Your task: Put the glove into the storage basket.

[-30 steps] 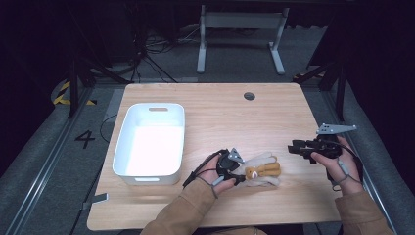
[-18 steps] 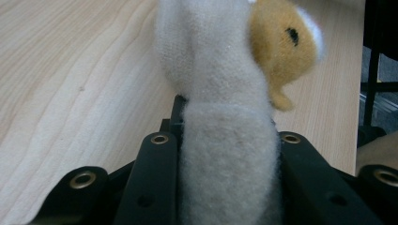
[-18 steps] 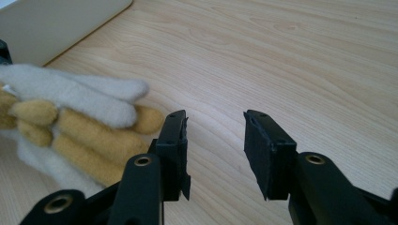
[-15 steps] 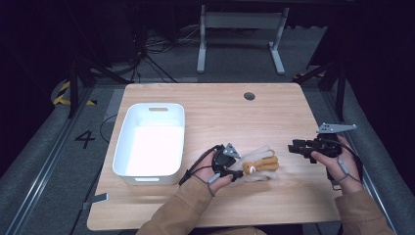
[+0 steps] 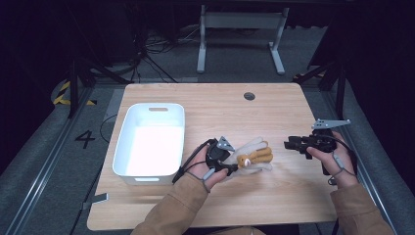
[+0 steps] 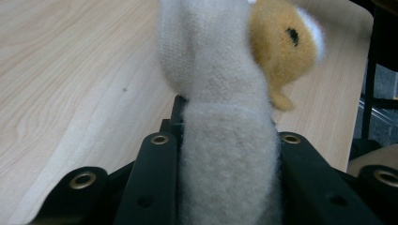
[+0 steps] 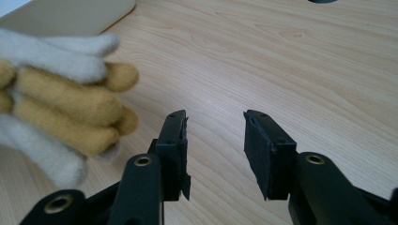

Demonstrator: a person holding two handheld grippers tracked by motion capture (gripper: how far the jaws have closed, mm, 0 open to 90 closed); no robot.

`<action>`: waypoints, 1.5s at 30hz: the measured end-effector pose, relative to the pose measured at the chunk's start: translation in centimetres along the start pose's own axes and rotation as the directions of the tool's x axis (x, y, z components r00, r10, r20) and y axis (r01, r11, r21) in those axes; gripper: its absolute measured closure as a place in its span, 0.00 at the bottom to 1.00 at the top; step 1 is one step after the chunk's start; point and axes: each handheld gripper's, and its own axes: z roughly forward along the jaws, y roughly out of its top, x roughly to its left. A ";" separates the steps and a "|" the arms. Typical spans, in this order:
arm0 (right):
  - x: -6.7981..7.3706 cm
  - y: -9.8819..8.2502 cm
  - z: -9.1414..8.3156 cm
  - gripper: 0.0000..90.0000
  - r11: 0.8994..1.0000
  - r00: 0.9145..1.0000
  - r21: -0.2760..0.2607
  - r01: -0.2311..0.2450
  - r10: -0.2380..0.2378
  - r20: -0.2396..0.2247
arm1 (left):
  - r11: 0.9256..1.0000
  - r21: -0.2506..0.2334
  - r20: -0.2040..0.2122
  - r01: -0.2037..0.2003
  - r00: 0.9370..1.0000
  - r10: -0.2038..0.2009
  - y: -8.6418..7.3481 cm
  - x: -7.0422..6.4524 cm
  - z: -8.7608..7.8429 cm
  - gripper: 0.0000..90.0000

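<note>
on the light wooden table (image 5: 293,196) the left gripper (image 5: 230,168) has its two black jaws clamped on the cuff of a fuzzy cream-white knitted glove with tan-yellow fingers and a small bear face (image 5: 252,157). in the left gripper view the cream cuff of the glove (image 6: 230,164) stands squeezed between the jaws, and the yellow bear face with a dark eye shows above and to the right of it, with the wood grain of the table behind. from the high view the glove lies out to the right of that gripper, over the front middle of the table, its fingers pointing toward the right gripper (image 5: 292,145); whether its far end touches the wood i cannot tell. the right gripper is held in the person's right hand (image 5: 337,159) near the table's right edge, apart from the glove, and its jaws stand open with nothing between them; in the right gripper view the bare wood shows through the gap and the glove's cream and yellow fingers (image 7: 61,103) lie off to the left of the jaws. a white rectangular plastic tub (image 5: 151,108) sits on the left part of the table, just beside the left hand (image 5: 198,164), and a small dark round hole (image 5: 249,96) marks the far side of the tabletop.
</note>
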 end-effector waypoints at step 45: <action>-0.8 0.4 0.4 0.67 0.999 0.999 0.013 -0.034 0.034 -0.015 | 0.942 0.192 -0.212 0.274 0.949 -0.233 5.8 3.1 -8.7 0.80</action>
